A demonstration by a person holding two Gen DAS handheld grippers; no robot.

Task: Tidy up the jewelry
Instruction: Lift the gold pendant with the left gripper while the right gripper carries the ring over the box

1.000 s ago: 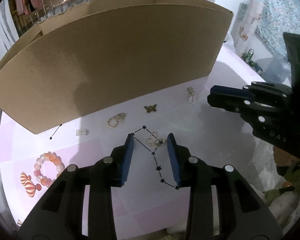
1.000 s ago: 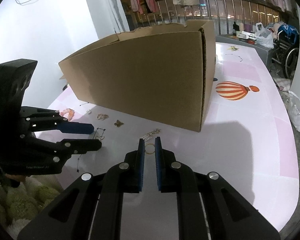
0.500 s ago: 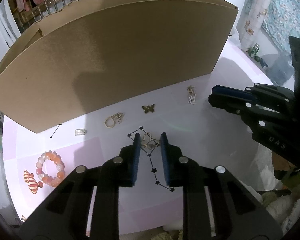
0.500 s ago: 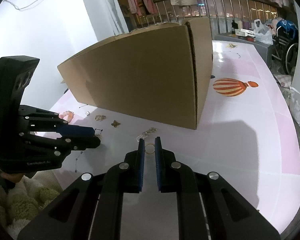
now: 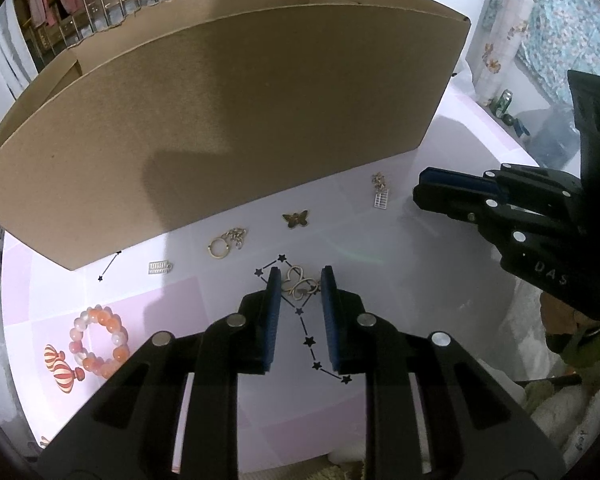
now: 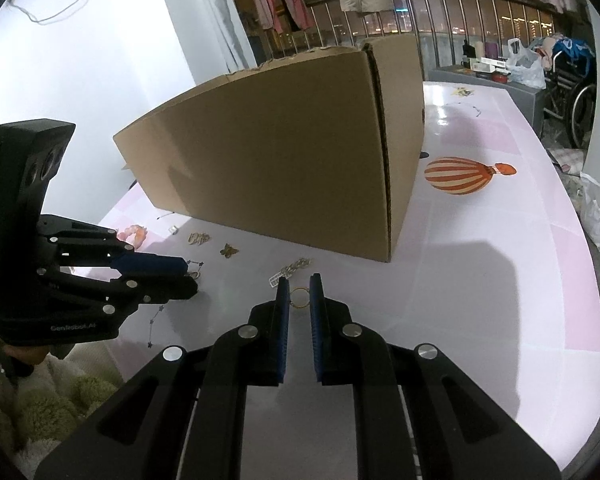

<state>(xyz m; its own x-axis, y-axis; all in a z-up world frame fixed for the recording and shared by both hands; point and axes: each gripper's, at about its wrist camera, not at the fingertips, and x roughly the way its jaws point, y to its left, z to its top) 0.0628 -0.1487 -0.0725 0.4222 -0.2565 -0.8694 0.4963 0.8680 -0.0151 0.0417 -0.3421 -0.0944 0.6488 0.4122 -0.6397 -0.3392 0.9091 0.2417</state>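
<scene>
Jewelry lies scattered on the bench point(image 5: 380, 280) in front of a cardboard box point(image 5: 228, 112). The left gripper point(image 5: 299, 286) is nearer to a gold heart charm point(image 5: 299, 285), which sits at 12 o'clock between its jaws; the jaws are parted and not yet clenched, and the charm's long axis runs across the gap. The right gripper point(image 6: 299, 292) brackets a small gold ring point(image 6: 299, 297) dead ahead, jaws narrowly parted, contact unclear. A bead bracelet point(image 5: 99, 330) lies at 9 o'clock.
</scene>
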